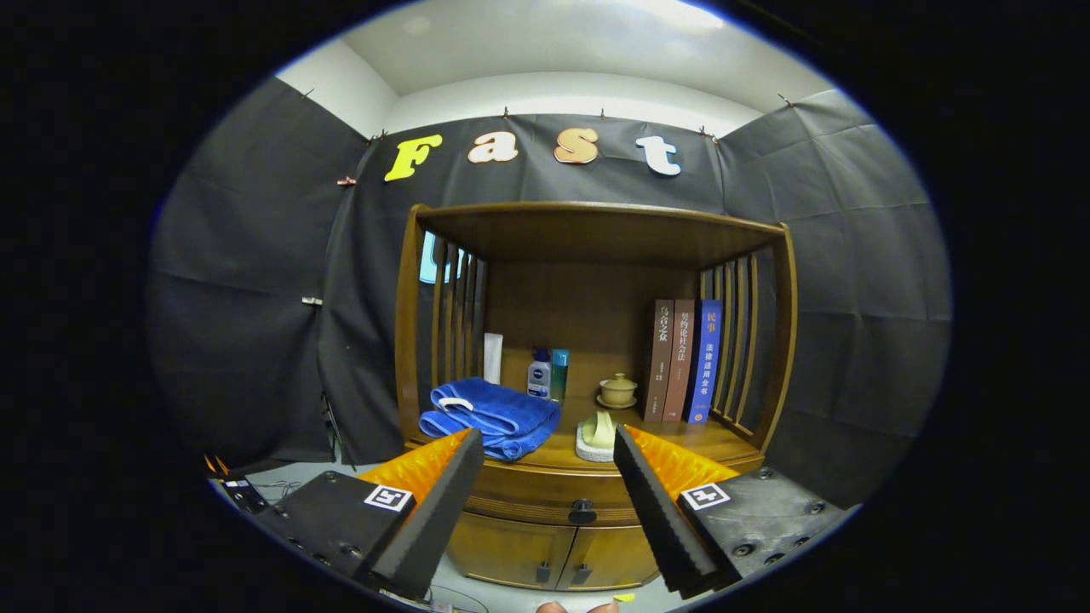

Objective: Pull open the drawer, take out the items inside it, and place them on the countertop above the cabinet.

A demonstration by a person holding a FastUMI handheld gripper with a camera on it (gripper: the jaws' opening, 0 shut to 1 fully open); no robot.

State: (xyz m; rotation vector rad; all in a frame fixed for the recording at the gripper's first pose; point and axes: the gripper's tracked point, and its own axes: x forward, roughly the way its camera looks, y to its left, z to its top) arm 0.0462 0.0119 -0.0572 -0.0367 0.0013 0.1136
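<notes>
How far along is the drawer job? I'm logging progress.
Nothing looks done yet: the drawer sits closed, its dark knob untouched. In hand: the gripper is open, its fingers either side of the knob but short of it. Left: pull the drawer open, lift out whatever is inside, set it on the countertop by the blue towel.

Your gripper (545, 455) holds its fingers spread wide and empty at lower centre, framing the closed drawer (553, 498) and its dark knob (582, 512), while above it the countertop (673, 438) carries a folded blue towel (494, 415), bottles (547, 373), a lidded cup (617, 390) and three books (683, 359).
</notes>
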